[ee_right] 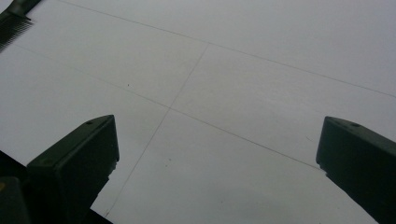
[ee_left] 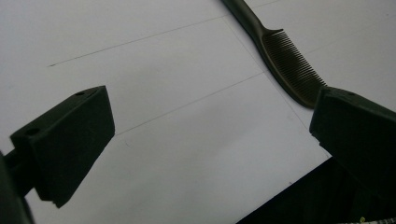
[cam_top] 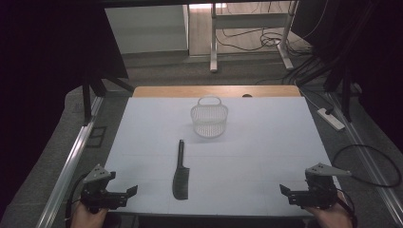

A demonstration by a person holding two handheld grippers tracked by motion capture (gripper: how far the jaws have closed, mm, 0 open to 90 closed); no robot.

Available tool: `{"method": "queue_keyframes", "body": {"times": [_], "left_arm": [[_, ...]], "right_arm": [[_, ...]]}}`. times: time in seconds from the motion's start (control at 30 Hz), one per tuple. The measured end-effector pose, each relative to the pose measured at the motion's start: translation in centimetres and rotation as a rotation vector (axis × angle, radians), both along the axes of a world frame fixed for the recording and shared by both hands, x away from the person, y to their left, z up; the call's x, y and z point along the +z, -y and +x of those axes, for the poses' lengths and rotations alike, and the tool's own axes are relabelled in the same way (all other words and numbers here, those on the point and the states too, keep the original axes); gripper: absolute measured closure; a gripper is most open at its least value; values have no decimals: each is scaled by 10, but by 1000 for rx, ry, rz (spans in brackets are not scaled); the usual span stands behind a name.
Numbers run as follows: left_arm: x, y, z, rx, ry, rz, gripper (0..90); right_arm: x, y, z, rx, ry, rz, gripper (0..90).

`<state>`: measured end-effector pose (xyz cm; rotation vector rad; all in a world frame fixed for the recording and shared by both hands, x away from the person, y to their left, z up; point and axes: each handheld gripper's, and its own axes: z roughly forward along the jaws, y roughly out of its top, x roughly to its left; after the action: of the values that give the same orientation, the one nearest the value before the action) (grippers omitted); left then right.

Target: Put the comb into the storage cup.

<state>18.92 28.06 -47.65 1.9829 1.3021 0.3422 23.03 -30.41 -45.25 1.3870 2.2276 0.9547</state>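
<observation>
Comb [cam_top: 181, 172] and basket [cam_top: 209, 116] are the two things on the white bench [cam_top: 266, 142], and the comb is the one nearer the grippers. It lies flat, a little left of the middle, close to the near edge, its thin handle pointing toward the far edge and its broad toothed head toward the person. The left gripper [cam_top: 129, 193] is held at the near left corner, just over the near edge, with its jaws pointing across the bench toward the comb's head; the comb lies to its right, near but clearly apart from it, with bare white surface between. In the left gripper view the jaws stand wide apart with nothing between them, and the comb [ee_left: 285, 56] runs across the upper right, its teeth ending just beside the right-hand jaw in the picture, though not touching it. The right gripper [cam_top: 284, 192] is held at the near right corner, jaws pointing inward toward the middle, and the comb lies well apart to its left. In the right gripper view its jaws are likewise spread and empty over bare bench, and only a bit of the comb [ee_right: 13, 23] shows at the upper left corner. The white mesh basket stands upright near the middle of the far edge, well beyond the comb's handle.
</observation>
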Motion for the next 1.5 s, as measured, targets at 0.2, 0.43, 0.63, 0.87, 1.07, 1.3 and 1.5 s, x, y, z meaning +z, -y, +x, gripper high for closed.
{"method": "queue_keyframes", "body": {"times": [0.2, 0.43, 0.63, 0.87, 1.07, 1.3, 1.5], "left_arm": [[2, 8, 6, -29, 6, 4, 0], [3, 12, 11, -46, 3, 5, 0], [3, 15, 16, -76, -7, 21, 0], [2, 21, 27, -119, -18, 30, 0], [3, 28, 38, -157, -20, 37, 0], [4, 31, 49, -169, -21, 46, 0], [3, 33, 58, -182, -41, 29, 0]], "right_arm": [[0, -1, 0, 4, 1, 0, 0], [0, 0, 1, 3, -6, 0, 0], [-1, -1, 2, 6, -9, -3, 0], [-1, -2, 2, 14, -11, -5, 0], [-1, -2, 3, 12, -21, -10, 0], [-2, -2, 4, 13, -26, -5, 0], [-2, -2, 4, 15, -31, -9, 0]]}}
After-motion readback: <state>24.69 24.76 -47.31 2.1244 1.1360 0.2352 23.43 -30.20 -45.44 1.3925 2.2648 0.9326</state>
